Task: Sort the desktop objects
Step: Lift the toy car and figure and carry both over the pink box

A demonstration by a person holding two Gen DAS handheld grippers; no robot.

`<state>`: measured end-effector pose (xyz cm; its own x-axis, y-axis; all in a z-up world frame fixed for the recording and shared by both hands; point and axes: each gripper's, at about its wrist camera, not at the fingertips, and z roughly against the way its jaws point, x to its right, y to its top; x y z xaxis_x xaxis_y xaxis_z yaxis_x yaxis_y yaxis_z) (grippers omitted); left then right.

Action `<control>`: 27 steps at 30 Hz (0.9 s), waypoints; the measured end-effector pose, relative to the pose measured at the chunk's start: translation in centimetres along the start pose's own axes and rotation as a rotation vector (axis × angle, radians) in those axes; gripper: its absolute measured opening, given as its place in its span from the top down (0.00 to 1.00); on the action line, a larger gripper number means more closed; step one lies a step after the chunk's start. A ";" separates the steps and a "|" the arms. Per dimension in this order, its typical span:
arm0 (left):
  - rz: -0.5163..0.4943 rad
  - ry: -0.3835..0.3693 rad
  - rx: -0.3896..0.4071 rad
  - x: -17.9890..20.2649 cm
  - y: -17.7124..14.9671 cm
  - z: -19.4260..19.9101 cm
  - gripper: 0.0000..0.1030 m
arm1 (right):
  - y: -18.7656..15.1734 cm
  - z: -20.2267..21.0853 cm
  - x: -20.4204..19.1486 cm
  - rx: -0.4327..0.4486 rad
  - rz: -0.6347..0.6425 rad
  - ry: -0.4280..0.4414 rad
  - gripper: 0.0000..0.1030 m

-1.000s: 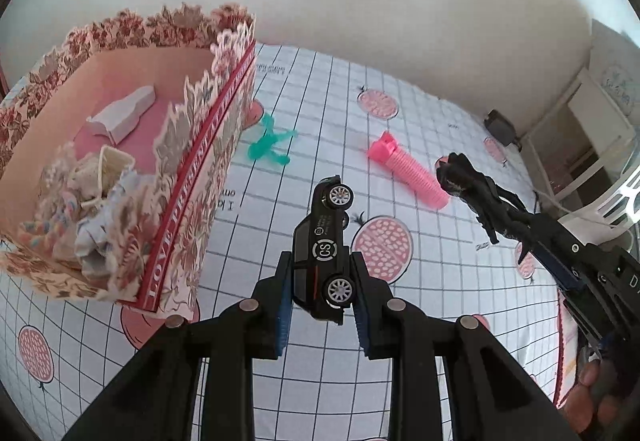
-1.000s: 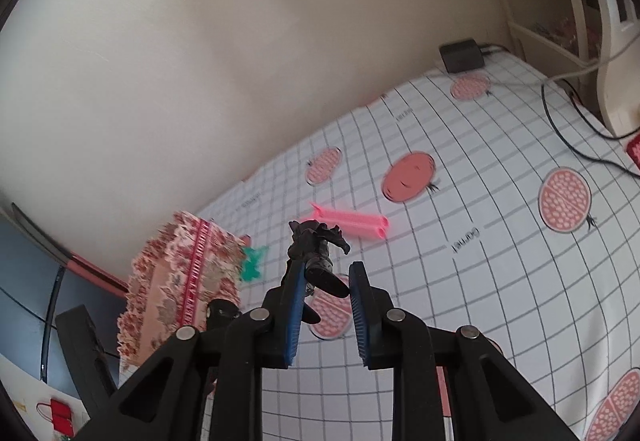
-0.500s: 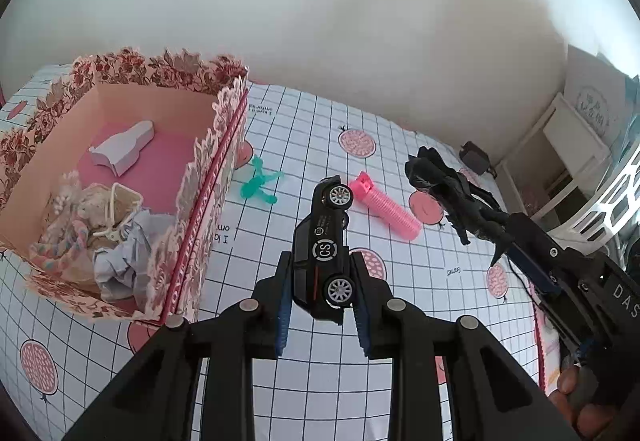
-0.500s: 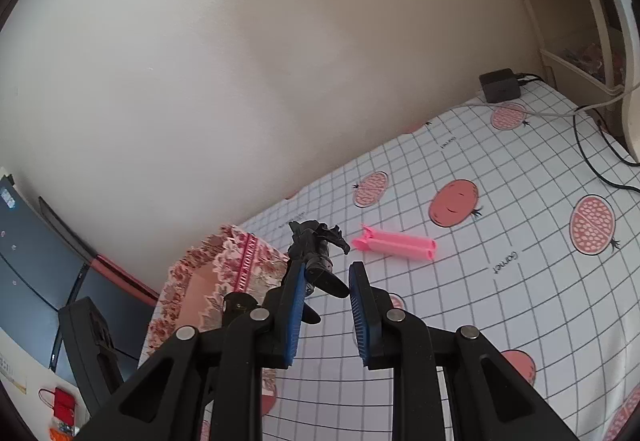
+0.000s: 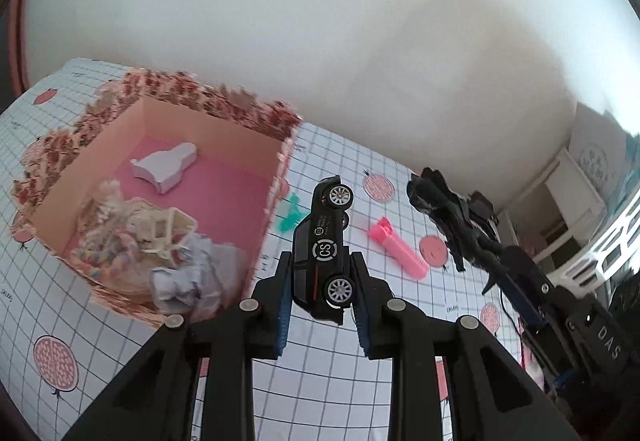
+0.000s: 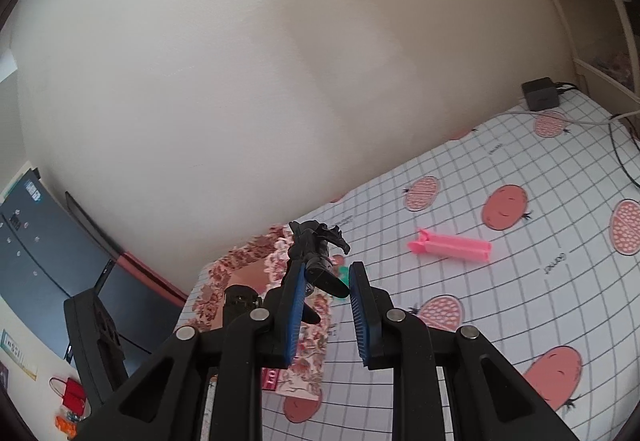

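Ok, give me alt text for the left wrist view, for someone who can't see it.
The left gripper holds a black toy car above the checked tablecloth, just right of an open floral box holding odds and ends. A pink comb lies beyond, and the right gripper carries a black figure.

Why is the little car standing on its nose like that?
The car isn't on the table: the left gripper holds it up in the air, tipped on end with its wheels facing sideways. Nothing looks broken or spilled.

The box [image 5: 256, 145] stands left of the clip [image 5: 290, 215] and roller [image 5: 398, 251] on the tablecloth [image 5: 120, 329].
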<state>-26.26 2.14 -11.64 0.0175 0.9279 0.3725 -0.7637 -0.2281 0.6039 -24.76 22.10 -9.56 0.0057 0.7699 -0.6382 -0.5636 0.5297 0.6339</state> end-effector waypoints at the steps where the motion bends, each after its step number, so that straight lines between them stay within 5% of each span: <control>1: 0.008 0.004 0.005 -0.3 0.1 0.2 0.73 | -0.2 -0.2 -0.3 -0.002 0.003 0.006 0.77; 27: 0.266 0.198 0.150 -10.1 1.6 4.3 0.73 | -4.7 -5.5 -6.9 -0.083 0.055 0.132 0.77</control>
<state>-24.84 -8.88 -11.41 -0.3058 0.8661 0.3954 -0.6214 -0.4962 0.6063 -26.69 12.31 -10.53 -0.1323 0.7407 -0.6586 -0.6268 0.4523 0.6345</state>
